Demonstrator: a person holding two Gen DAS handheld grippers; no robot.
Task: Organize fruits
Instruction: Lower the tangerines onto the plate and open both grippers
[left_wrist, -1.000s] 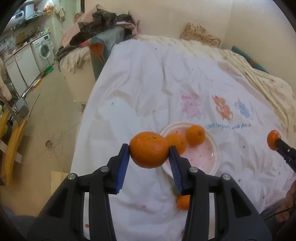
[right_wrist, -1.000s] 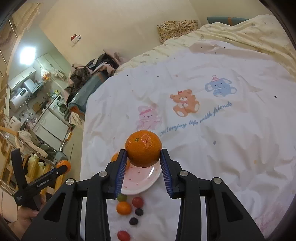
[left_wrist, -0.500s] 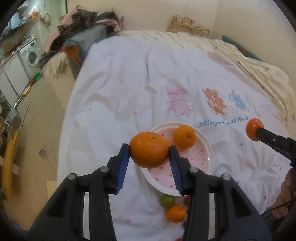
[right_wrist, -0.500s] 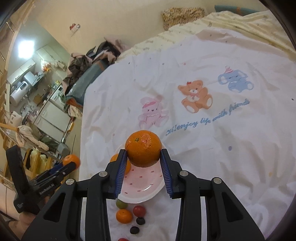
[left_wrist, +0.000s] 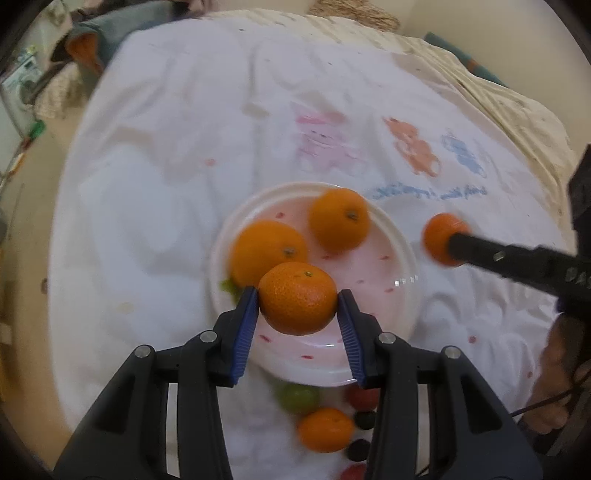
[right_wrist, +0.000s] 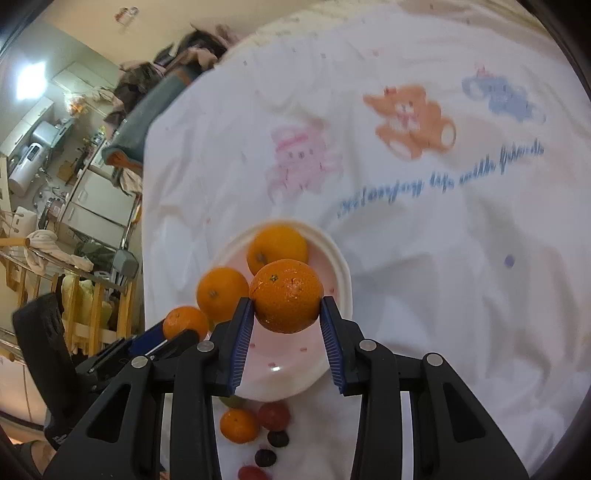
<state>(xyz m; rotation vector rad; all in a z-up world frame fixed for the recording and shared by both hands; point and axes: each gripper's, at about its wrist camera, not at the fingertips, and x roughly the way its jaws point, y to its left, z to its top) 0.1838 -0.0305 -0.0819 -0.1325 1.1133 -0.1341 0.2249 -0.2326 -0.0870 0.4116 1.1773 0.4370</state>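
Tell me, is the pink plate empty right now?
No, two oranges lie on the pink plate.

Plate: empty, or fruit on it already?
Not empty: two oranges lie on the plate.

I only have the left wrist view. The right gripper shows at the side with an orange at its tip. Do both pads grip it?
Observer: Yes. In the right wrist view both blue pads of the right gripper press on its orange.
Reviewer: A finger of the left gripper half hides something red below the plate. What is it?
Observer: A whole round red fruit, lying on the sheet near the plate's rim, beside the loose orange.
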